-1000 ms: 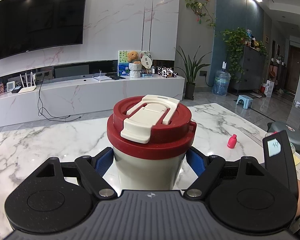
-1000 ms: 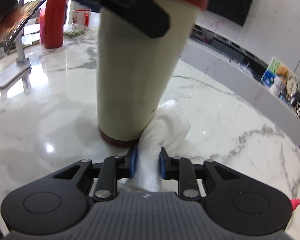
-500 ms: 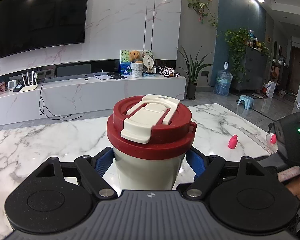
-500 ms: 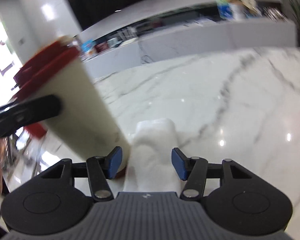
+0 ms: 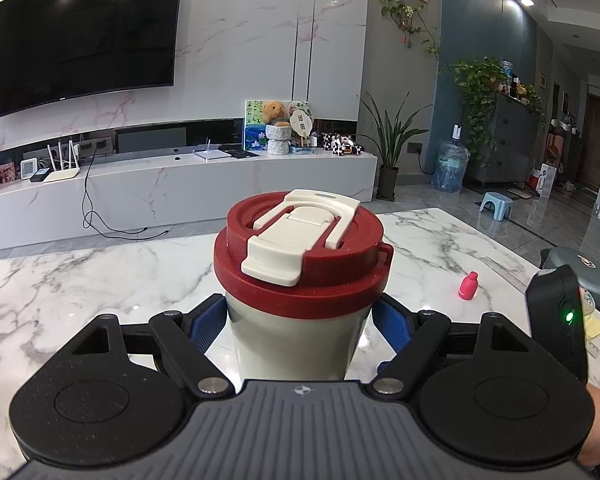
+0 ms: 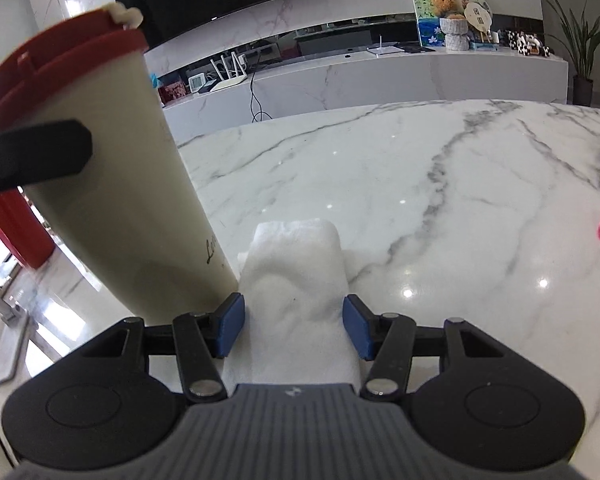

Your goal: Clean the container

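1. The left claw (image 5: 300,320) is clamped on the cream tumbler (image 5: 296,344) just under its red lid (image 5: 302,256), blue pads pressing both sides. The tumbler stands upright on the marble counter (image 5: 80,280), well in from the far edge and toward the person's side.
2. The right claw (image 6: 292,326) has its pads spread, with the white cloth (image 6: 296,276) lying loose between them. The pads don't look like they're squeezing it. The cloth sits on the counter right at the foot of the tumbler (image 6: 112,184), just beside its wall; I can't tell whether they touch.
3. My guess at the step in hand: the cloth has been let go, so either the wiping is finished or it needs a re-grip.
4. If it's a re-grip, I'd bite the cloth near its thick folded end so it doesn't flop, and keep the left clamp firm so the tumbler doesn't spin or tip while it's rubbed.
5. Work from the lid rim down the wall; the lettering low on the side is probably where grime hides.
6. Count: one tumbler, one lid, one cloth, two claws, and one small pink bottle (image 5: 468,286) off toward the right edge.
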The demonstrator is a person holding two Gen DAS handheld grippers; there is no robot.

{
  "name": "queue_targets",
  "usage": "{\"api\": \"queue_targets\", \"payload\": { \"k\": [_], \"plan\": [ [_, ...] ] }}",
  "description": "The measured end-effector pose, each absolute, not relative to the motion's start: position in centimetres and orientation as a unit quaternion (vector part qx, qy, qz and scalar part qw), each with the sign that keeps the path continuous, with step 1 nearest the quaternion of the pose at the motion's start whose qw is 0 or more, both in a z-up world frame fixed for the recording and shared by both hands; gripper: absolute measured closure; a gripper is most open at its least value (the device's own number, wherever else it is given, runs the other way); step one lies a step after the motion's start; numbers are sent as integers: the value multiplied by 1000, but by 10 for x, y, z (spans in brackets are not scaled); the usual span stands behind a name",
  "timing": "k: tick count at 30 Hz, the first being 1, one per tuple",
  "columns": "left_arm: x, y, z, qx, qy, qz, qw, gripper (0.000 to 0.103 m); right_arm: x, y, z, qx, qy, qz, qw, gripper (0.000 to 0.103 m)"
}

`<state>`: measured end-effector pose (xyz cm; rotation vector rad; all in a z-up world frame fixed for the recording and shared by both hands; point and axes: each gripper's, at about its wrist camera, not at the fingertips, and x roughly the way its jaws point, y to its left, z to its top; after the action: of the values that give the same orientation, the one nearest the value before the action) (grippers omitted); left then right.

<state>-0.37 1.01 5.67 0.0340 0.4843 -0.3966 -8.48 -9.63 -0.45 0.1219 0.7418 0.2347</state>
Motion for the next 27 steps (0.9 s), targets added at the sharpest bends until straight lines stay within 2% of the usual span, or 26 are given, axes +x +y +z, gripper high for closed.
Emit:
{"api": "queue_targets", "payload": {
  "k": [10, 11, 12, 16, 21, 27],
  "plan": [
    [-5, 12, 52, 16, 237, -193, 952, 24, -91, -78, -12, -28, 352, 111, 929, 46],
    [-5, 12, 52, 16, 237, -193, 952, 24, -90, -79, -12, -26, 352, 110, 929, 52],
    [-5, 12, 52, 16, 237, -192, 952, 24, -89, -81, -12, -23, 352, 108, 929, 62],
    [-6, 11, 53, 17, 237, -191, 952, 24, -84, -88, -14, -10, 357, 104, 928, 71],
    [-6, 9, 55, 17, 238, -189, 953, 24, -77, -101, -10, 41, 368, 109, 923, 77],
    [-7, 7, 57, 18, 238, -187, 953, 24, -69, -137, 1, 180, 360, 116, 908, 78]
  ]
}}
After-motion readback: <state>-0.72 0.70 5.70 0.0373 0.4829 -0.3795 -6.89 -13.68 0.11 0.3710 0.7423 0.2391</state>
